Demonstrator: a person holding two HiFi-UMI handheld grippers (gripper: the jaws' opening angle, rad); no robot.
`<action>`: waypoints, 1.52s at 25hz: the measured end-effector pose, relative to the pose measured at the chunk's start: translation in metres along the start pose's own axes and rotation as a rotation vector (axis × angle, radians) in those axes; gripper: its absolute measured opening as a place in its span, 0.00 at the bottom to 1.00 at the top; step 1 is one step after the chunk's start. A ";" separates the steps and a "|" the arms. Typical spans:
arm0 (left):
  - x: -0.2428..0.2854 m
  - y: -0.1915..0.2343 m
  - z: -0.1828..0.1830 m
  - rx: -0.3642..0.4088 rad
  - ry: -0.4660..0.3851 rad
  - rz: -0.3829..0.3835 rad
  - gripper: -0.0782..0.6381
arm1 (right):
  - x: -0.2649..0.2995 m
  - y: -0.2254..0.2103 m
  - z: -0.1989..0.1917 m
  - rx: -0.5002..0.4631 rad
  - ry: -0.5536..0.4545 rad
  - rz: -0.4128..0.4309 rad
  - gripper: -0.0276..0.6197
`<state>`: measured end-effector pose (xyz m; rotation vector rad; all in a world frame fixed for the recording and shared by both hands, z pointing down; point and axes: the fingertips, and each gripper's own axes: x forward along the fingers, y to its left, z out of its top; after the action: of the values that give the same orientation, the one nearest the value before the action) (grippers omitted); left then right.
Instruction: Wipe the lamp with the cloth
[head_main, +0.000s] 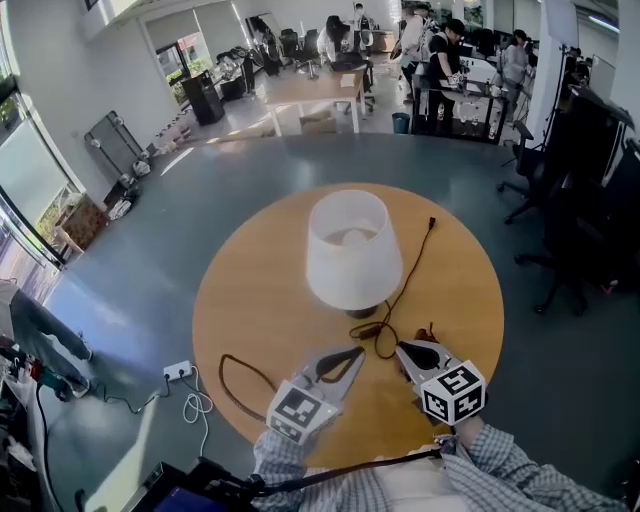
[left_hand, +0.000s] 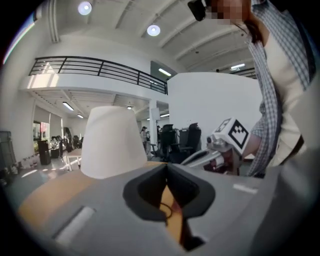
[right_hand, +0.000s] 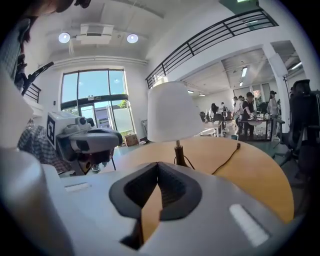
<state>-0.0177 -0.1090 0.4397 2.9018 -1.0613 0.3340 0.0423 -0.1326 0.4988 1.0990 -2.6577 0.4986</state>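
A lamp with a white shade (head_main: 352, 250) and a dark base (head_main: 362, 312) stands mid-way across the round wooden table (head_main: 250, 290). Its black cord (head_main: 408, 272) runs from the base to the table's right rear. My left gripper (head_main: 356, 354) hovers at the near edge, shut and empty, tips toward the lamp base. Just right of it my right gripper (head_main: 401, 350) is likewise shut with nothing in it. In the left gripper view the shade (left_hand: 112, 142) rises ahead of the closed jaws. In the right gripper view the lamp (right_hand: 172, 112) stands ahead. No cloth shows in any view.
A black cable loop (head_main: 240, 375) lies on the table's near left, and a white power strip (head_main: 177, 371) sits on the floor beside it. Dark office chairs (head_main: 575, 250) stand to the right. People work at desks (head_main: 440, 60) far behind.
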 end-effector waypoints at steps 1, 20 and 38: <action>0.001 -0.006 -0.008 -0.003 0.017 -0.010 0.12 | 0.001 0.003 -0.002 -0.003 0.005 0.004 0.05; 0.005 -0.028 -0.066 -0.102 0.103 -0.027 0.12 | 0.002 0.008 -0.025 0.011 0.046 0.029 0.05; 0.003 -0.028 -0.062 -0.128 0.081 -0.016 0.12 | 0.003 0.016 -0.024 -0.008 0.064 0.047 0.05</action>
<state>-0.0093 -0.0835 0.5017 2.7580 -1.0078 0.3654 0.0305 -0.1150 0.5186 1.0035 -2.6331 0.5231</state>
